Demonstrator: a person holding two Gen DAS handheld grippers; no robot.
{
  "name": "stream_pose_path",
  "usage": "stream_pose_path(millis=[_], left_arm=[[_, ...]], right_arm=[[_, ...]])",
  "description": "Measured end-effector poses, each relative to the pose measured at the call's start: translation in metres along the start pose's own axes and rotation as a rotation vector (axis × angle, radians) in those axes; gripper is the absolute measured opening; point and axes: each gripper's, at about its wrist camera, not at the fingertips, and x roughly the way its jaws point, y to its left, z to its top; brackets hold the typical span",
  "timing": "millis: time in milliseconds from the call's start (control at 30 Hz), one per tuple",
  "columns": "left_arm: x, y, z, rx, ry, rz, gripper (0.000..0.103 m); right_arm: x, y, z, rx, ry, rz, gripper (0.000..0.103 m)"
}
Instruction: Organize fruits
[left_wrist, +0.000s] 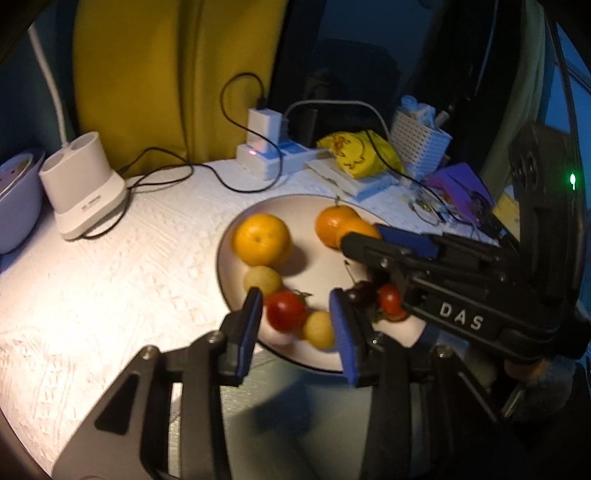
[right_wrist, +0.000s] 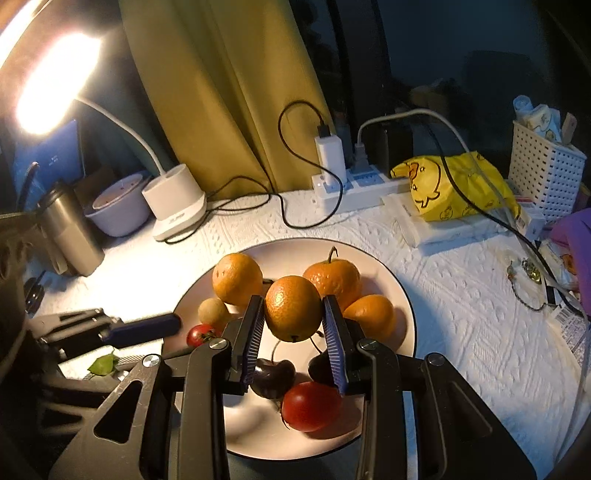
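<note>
A round grey plate (right_wrist: 391, 280) on the white tablecloth holds the fruit. My right gripper (right_wrist: 293, 314) is shut on an orange (right_wrist: 293, 308) and holds it above the plate, beside three other oranges (right_wrist: 236, 278). Below it lie two dark cherries (right_wrist: 271, 376) and a red tomato (right_wrist: 310, 406). In the left wrist view my left gripper (left_wrist: 295, 314) is open over the plate's near rim (left_wrist: 221, 266), with a red tomato (left_wrist: 286, 310) and a yellow-green fruit (left_wrist: 319, 328) between its fingers. The right gripper (left_wrist: 365, 240) reaches in from the right there.
A white lamp base (right_wrist: 177, 203), a power strip with chargers and cables (right_wrist: 347, 184), a yellow duck bag (right_wrist: 450, 184) and a white basket (right_wrist: 543, 173) stand behind the plate. A steel mug (right_wrist: 68, 232) and a bowl (right_wrist: 118, 210) stand at left. A green leaf (right_wrist: 103, 365) lies by the left gripper.
</note>
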Motion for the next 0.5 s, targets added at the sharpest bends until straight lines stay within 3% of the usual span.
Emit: stream_pose_path(millis=[100,200,500], left_arm=[[-0.003,0.005,0.001,-0.012,-0.012,0.021,0.039],[-0.009,0.009,0.002,-0.022,-0.026,0.038,0.04],[-0.036,0.004,0.001,-0.013,-0.073,0.064,0.04]], right_arm=[[-0.001,0.0,0.0,0.006,-0.001,-0.008,0.036],[-0.003,0.002,0.001,0.005,-0.003,-0.016,0.045],[-0.02,0.013,0.0,0.001,-0.018,-0.023,0.045]])
